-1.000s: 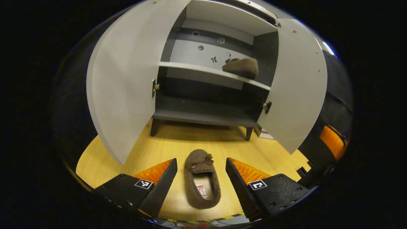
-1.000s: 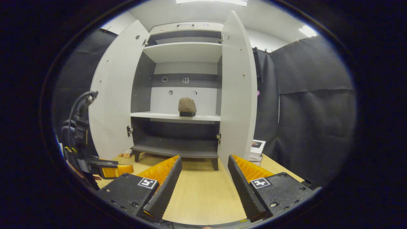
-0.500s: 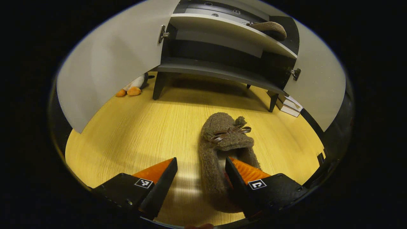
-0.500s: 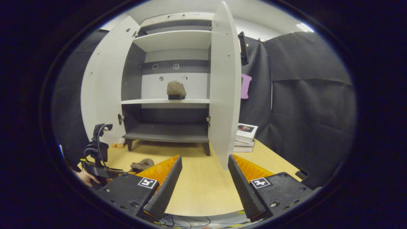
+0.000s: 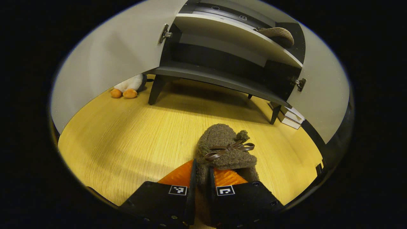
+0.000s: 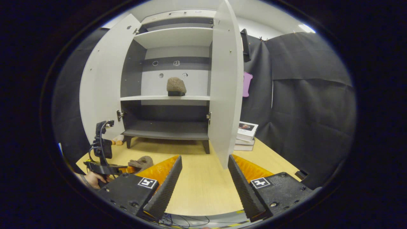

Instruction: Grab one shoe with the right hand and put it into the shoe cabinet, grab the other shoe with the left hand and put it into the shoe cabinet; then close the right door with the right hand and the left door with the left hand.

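Observation:
A brown fuzzy slipper with a bow lies on the wooden floor. My left gripper is shut on the slipper's left side wall near the heel. In the right gripper view the same slipper sits low at the left, with the left gripper and a hand at it. The other brown slipper rests on the middle shelf of the white shoe cabinet. Both cabinet doors stand wide. My right gripper hangs open over the floor, nothing between its fingers.
The right door juts toward my right gripper. The left door swings out on the left. A penguin plush lies beside the cabinet's left leg. Stacked books sit right of the cabinet by the black cloth wall.
My left gripper dropped down to the floor slipper and shut on its side wall. The right gripper pulled back slightly and stayed open.

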A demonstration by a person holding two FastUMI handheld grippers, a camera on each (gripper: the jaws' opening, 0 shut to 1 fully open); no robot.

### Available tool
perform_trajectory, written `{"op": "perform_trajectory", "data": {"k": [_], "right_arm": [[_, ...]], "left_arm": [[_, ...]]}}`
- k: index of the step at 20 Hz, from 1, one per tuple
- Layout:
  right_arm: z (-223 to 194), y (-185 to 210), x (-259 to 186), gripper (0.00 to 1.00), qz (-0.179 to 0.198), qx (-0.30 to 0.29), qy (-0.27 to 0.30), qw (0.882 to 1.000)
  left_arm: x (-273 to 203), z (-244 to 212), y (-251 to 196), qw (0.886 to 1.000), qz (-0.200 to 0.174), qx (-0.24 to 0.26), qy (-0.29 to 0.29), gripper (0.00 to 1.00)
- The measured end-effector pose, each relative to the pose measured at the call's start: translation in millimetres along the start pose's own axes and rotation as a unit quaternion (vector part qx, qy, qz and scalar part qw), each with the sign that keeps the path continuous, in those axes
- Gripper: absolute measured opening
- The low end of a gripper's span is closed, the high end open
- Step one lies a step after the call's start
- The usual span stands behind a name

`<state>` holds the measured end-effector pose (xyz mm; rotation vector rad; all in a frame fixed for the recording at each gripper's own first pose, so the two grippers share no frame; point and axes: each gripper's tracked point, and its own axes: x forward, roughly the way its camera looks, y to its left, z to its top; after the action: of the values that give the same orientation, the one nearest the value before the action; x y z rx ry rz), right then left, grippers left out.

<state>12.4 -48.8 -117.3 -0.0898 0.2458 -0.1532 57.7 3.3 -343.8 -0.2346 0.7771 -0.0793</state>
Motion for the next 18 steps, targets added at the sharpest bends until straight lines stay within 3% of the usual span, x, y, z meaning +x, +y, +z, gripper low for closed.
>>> {"op": "perform_trajectory", "data": {"k": [1,2,5,12,15,17,18], "right_arm": [[0,-1,1,0.92,-0.002,-0.001,0.001,1.0],[0,-2,2,0.92,-0.002,-0.001,0.001,1.0],[-1,-2,3,0.92,0.002,-0.003,0.0,1.0],[3,9,5,0.92,0.019,-0.004,-0.014,1.0],[5,11,3,0.92,0.024,-0.009,-0.019,0.999],[6,12,2,0.92,0.025,-0.009,-0.022,0.999],[6,12,0,0.92,0.026,-0.007,-0.023,0.999]], "left_arm": [[0,0,-1,1.0,-0.005,0.007,-0.005,0.07],[-1,2,-6,1.0,-0.012,0.013,-0.005,0.02],[-30,17,-19,1.0,-0.014,0.02,-0.018,0.0],[-135,193,-84,0.979,-0.006,0.033,-0.203,0.0],[-145,281,-103,0.969,-0.008,0.013,-0.245,0.0],[-130,333,-104,0.967,0.002,0.01,-0.255,0.0],[-118,356,-103,0.968,0.012,0.017,-0.251,0.05]]}}
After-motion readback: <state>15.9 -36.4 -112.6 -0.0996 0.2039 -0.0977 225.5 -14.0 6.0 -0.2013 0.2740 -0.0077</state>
